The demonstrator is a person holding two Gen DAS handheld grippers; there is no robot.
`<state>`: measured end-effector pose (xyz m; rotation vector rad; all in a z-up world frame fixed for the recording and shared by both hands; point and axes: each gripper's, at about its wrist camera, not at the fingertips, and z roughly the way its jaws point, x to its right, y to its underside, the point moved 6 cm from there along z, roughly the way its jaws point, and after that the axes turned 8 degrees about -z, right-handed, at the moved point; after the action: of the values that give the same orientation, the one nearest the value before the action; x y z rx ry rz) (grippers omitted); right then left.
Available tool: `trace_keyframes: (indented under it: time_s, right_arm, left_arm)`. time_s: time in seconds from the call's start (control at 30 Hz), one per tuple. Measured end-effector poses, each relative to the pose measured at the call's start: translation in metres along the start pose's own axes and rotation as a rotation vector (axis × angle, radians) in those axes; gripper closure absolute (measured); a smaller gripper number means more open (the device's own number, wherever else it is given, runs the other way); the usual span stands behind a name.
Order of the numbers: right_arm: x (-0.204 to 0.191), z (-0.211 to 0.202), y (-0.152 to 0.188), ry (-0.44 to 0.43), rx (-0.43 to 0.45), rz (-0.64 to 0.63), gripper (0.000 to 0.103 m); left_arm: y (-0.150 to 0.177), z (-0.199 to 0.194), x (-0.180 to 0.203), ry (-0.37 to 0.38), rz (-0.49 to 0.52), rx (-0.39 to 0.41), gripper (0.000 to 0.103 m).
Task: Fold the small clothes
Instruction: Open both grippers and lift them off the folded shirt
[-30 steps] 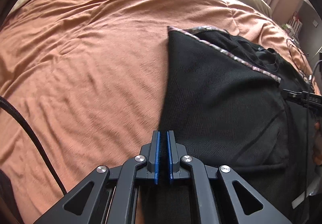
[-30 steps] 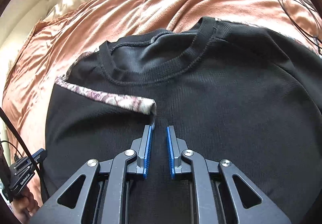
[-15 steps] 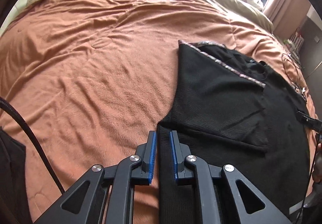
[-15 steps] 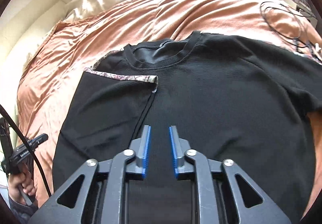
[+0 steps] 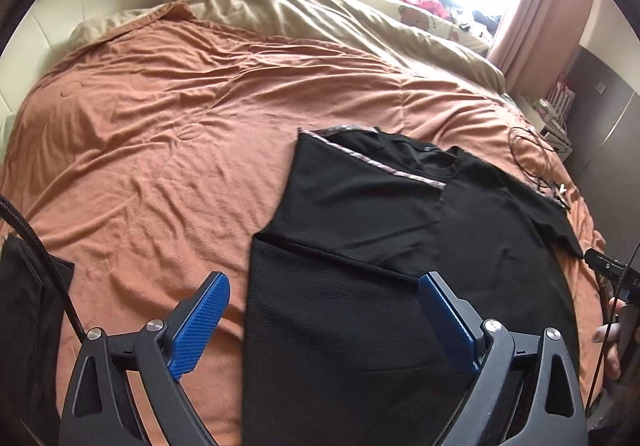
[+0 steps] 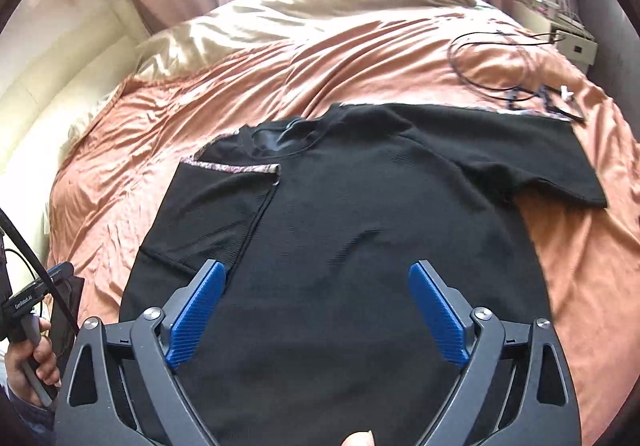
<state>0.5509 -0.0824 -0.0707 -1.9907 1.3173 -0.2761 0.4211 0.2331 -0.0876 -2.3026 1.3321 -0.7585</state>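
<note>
a black ribbed short-sleeved t-shirt [image 6: 360,230] has a pink-grey patterned band [image 6: 230,167] on its folded sleeve edge. the rust-orange bed blanket [image 5: 160,133] meets a beige duvet [image 5: 320,17]. each hand-held gripper has blue ridged pads [image 6: 196,310] on black frames.
</note>
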Motion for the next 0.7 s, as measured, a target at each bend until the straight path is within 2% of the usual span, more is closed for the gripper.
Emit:
trace_keyframes:
  time_s: [0.17, 0.27, 0.4, 0.57, 0.63, 0.7]
  right_arm:
    - [0.02, -0.039, 0.017, 0.003, 0.027, 0.008, 0.008]
    - [0.037, -0.066, 0.025, 0.039, 0.078, 0.009, 0.008]
    - [0.054, -0.088, 0.039, 0.049, 0.089, 0.002, 0.008]
    - [0.073, -0.119, 0.052, 0.134, 0.127, -0.026, 0.008]
    - [0.077, -0.128, 0.057, 0.173, 0.127, -0.056, 0.008]
    - [0.087, -0.134, 0.062, 0.182, 0.118, -0.033, 0.008]
  left_arm:
    - [0.013, -0.018, 0.033, 0.023, 0.021, 0.012, 0.006]
    - [0.019, -0.025, 0.055, 0.034, 0.042, 0.026, 0.006]
    - [0.027, -0.029, 0.086, 0.054, 0.071, 0.025, 0.006]
    - [0.036, -0.032, 0.128, 0.085, 0.118, 0.026, 0.006]
    - [0.038, -0.032, 0.142, 0.091, 0.135, 0.026, 0.006]
    - [0.041, -0.03, 0.159, 0.101, 0.153, 0.022, 0.006]
